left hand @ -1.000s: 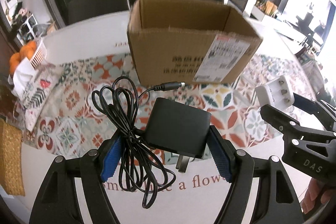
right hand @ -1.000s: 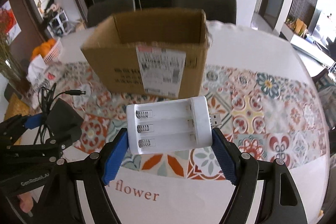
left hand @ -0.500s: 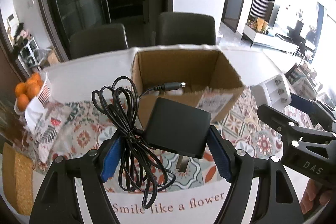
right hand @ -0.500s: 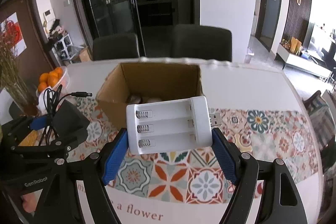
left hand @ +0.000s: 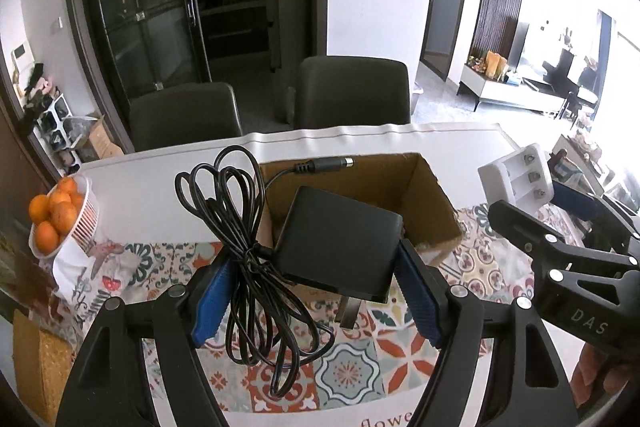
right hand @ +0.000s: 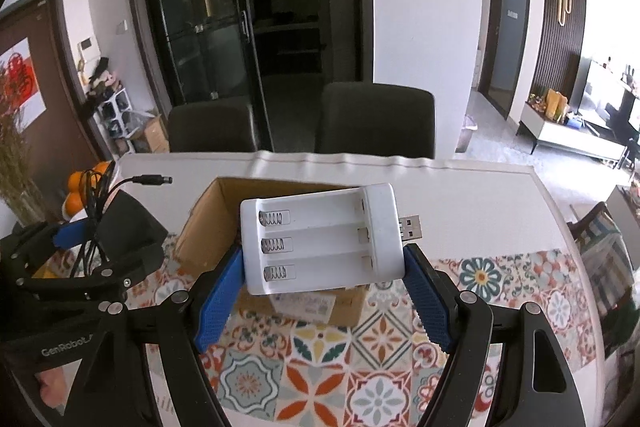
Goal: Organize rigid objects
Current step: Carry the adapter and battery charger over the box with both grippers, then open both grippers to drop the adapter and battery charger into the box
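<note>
Two loads: I carry one item in each hand-held gripper, both ahead of an open cardboard box.
Left hand-held gripper: clamped across the black power adapter; its bundled cable is pinned against the left pad, so nothing trails.
Right hand-held gripper: I grip the white battery charger by its ends, USB plug clear.
Box: just beyond both fingertips, on the patterned surface.
Judgement: held high to clear the rim.

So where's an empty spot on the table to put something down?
Free: the patterned cloth in front of the cardboard box, and the white tabletop to its right. Crowded: the left edge, with the basket of oranges and a printed cloth.
</note>
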A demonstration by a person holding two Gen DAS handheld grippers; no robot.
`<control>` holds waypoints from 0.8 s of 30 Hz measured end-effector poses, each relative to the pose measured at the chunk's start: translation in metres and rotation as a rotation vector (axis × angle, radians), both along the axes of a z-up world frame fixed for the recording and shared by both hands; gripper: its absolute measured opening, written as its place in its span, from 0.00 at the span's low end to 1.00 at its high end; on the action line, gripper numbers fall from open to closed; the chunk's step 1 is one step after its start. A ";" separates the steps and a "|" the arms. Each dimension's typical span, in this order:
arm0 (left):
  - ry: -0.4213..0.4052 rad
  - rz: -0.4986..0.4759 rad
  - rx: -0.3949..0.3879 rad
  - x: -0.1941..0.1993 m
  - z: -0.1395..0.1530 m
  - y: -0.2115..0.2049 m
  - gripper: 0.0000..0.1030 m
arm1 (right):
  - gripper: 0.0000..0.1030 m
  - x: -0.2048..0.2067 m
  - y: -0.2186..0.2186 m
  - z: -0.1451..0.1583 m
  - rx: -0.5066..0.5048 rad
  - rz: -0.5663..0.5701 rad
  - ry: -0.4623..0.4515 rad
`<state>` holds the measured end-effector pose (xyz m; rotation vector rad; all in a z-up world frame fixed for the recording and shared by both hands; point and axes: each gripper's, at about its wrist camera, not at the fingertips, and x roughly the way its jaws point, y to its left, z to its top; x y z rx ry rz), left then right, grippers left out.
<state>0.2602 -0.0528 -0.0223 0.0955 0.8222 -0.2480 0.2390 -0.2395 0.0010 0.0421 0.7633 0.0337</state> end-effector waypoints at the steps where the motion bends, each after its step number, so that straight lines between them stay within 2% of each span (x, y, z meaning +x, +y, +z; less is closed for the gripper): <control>1: 0.001 -0.001 -0.002 0.005 0.001 -0.001 0.73 | 0.75 0.004 -0.001 0.001 -0.002 -0.001 0.001; 10: 0.071 -0.004 0.003 0.055 -0.002 -0.011 0.73 | 0.74 0.047 -0.006 0.002 -0.013 -0.014 0.033; 19: 0.190 0.029 0.003 0.103 -0.031 -0.015 0.73 | 0.74 0.091 -0.001 -0.009 -0.027 0.005 0.066; 24: 0.227 0.026 0.038 0.119 -0.039 -0.022 0.74 | 0.74 0.107 -0.001 -0.015 -0.027 0.009 0.083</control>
